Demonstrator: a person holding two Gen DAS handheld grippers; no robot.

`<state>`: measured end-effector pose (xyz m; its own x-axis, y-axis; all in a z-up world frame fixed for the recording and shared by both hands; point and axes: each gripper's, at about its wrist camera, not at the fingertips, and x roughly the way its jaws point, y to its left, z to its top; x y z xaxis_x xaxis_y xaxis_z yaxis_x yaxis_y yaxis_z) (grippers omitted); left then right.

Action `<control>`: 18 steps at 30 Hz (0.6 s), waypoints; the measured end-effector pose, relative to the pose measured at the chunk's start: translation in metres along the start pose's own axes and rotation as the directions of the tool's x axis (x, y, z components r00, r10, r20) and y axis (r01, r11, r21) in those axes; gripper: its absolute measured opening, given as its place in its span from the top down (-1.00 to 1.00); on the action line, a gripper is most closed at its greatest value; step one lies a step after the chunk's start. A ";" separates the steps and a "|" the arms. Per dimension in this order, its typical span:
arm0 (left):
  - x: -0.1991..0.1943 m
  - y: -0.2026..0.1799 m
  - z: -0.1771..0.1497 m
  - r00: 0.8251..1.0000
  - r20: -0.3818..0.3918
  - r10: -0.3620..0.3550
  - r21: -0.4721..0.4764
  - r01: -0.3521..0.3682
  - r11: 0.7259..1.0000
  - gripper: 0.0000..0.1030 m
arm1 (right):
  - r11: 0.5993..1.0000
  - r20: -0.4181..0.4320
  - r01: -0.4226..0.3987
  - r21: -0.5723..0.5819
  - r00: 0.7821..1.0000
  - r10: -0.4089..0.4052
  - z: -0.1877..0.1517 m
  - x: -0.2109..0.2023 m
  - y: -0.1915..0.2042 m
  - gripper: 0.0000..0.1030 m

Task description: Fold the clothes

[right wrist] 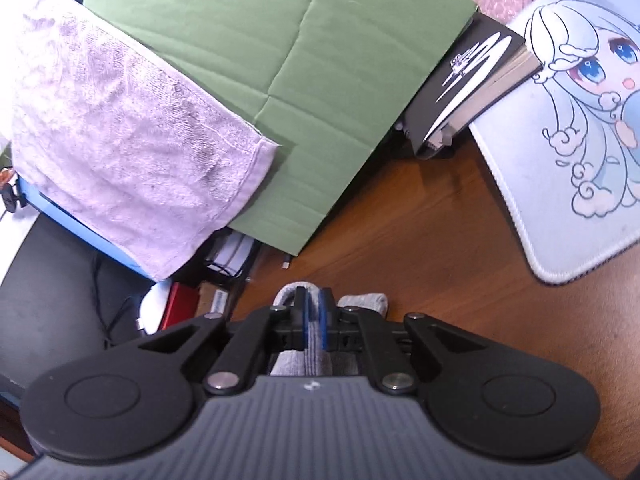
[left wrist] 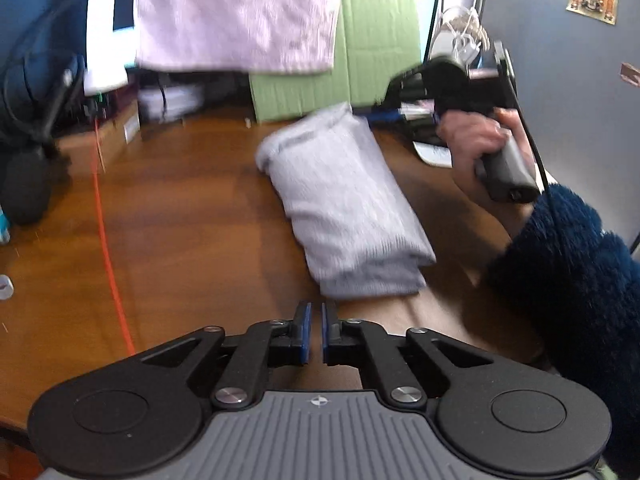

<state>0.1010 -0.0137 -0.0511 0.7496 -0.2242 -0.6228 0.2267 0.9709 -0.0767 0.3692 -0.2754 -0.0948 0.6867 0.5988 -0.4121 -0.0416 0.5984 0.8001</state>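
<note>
My left gripper (left wrist: 316, 334) hovers nearly closed, holding nothing, just short of the folded grey knit garment (left wrist: 344, 204) on the brown wooden desk (left wrist: 180, 220). My right gripper (right wrist: 314, 320) pinches its far end. It's soft and light; I'd grip thick folded edges.

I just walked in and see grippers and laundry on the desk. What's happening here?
A person is folding clothes with a handheld tool in each hand. A grey garment lies folded into a compact bundle on the wooden desk. The left tool sits just short of the bundle's near end, nearly shut and holding nothing. The right tool, above the far end, also looks nearly closed with grey fabric behind its fingers; whether it grips it is unclear. A pink towel hangs behind.
</note>
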 end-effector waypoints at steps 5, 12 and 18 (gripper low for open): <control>0.008 -0.017 0.006 0.999 0.038 0.023 0.121 -0.027 0.992 0.28 | 1.000 -0.003 -0.019 0.001 1.000 0.019 -0.003 -0.003 0.000 0.83; 0.029 0.000 0.010 0.998 -0.007 0.062 0.007 -0.062 0.998 0.91 | 0.998 -0.008 -0.056 -0.006 0.998 0.056 -0.007 -0.011 0.001 0.86; 0.032 0.024 0.011 0.999 -0.046 -0.012 -0.131 0.006 0.991 0.91 | 1.000 -0.013 0.005 0.006 1.000 -0.005 -0.009 -0.007 -0.002 0.87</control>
<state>0.1375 0.0017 -0.0645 0.7172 -0.2317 -0.6572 0.1479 0.9722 -0.1814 0.3580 -0.2768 -0.0974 0.6776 0.6027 -0.4214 -0.0338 0.5980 0.8008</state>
